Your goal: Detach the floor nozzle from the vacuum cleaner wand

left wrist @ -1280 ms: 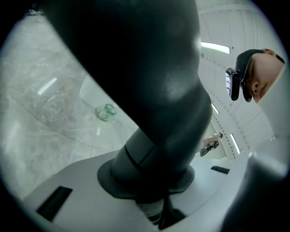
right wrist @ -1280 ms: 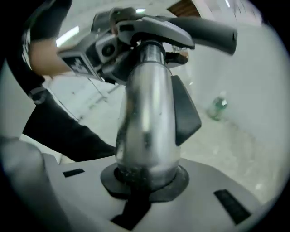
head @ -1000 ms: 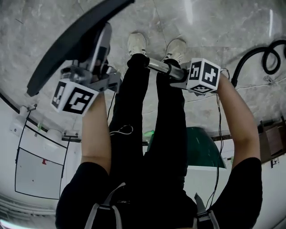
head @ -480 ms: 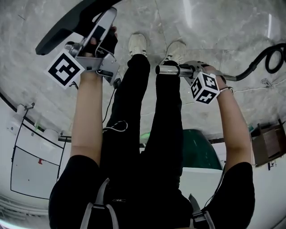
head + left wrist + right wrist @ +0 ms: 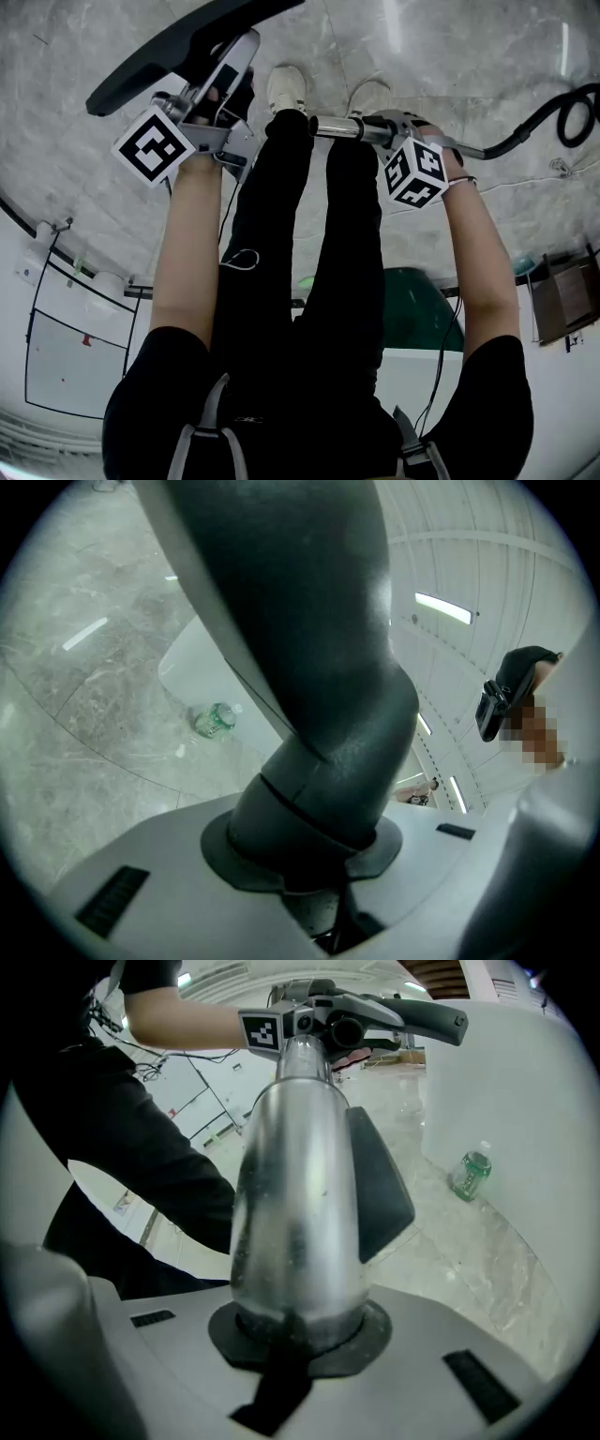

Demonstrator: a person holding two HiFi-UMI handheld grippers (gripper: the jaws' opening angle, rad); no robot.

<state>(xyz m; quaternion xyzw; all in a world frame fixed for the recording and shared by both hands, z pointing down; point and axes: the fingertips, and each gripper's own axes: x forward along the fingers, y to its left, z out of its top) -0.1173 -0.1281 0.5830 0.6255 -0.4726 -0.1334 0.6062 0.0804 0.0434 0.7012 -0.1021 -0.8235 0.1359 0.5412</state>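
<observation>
The black floor nozzle (image 5: 178,47) hangs over the floor at the upper left of the head view. My left gripper (image 5: 220,89) is shut on its dark grey neck (image 5: 319,714), which fills the left gripper view. The silver wand (image 5: 342,128) lies across the person's legs, and my right gripper (image 5: 394,131) is shut on it. In the head view the wand's bare end points left and stands a short gap away from the nozzle. The right gripper view looks along the wand (image 5: 295,1194) toward the left gripper (image 5: 323,1021).
A black hose (image 5: 539,127) runs from the wand to the right over the marble floor. A green bottle (image 5: 216,720) lies on the floor by a white wall. The person's shoes (image 5: 286,89) stand under the wand. A green bin (image 5: 412,305) and a brown box (image 5: 562,300) are behind.
Both grippers have moved up the picture and down toward the floor. The left one has rolled with the nozzle. The wand has swung so its bare end points left.
</observation>
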